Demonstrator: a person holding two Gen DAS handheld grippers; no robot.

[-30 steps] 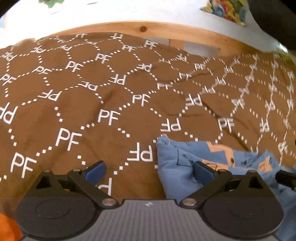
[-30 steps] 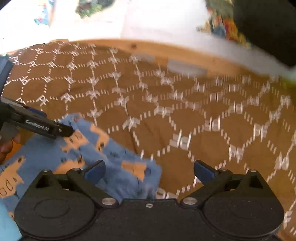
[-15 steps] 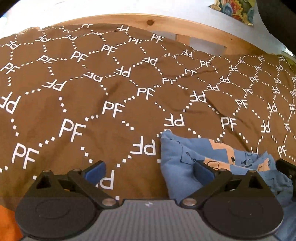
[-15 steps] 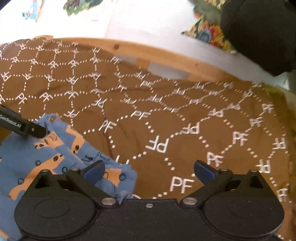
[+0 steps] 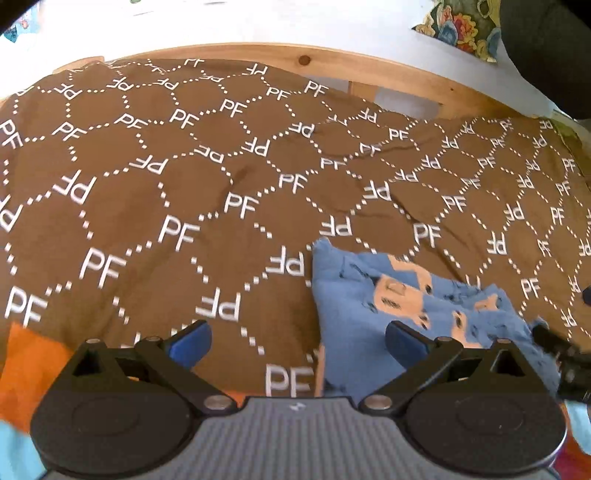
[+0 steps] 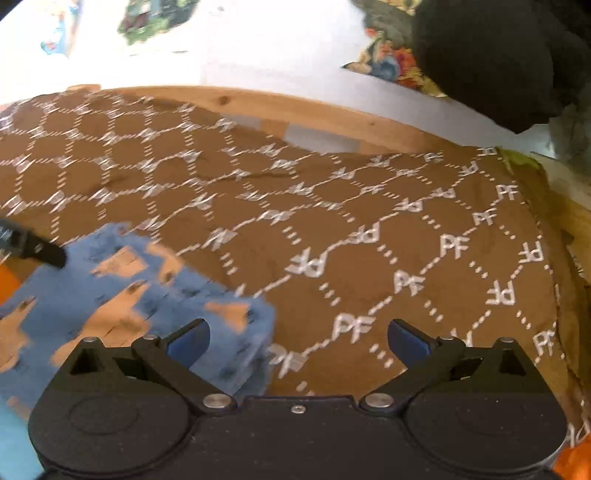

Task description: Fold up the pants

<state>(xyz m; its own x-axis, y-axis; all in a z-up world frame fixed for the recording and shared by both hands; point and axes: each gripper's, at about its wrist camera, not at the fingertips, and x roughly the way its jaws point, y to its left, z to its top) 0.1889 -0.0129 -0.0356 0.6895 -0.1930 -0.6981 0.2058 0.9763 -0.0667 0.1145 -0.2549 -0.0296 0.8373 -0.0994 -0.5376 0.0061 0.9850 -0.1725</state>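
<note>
The blue pants with orange animal prints lie bunched on the brown "PF" blanket. In the left wrist view they sit at lower right, under the right finger. My left gripper is open and empty, its left finger over bare blanket. In the right wrist view the pants lie at lower left, under the left finger. My right gripper is open and empty. The other gripper's black tip shows at the pants' far left edge.
A wooden bed frame runs along the blanket's far edge, with a white wall behind. A floral cushion and a dark shape sit at the upper right. Orange fabric shows at the near left.
Both grippers have drawn back and tilted up a little, so more of the blanket's far side shows. The pants stay in place on the blanket. Both grippers remain open.
</note>
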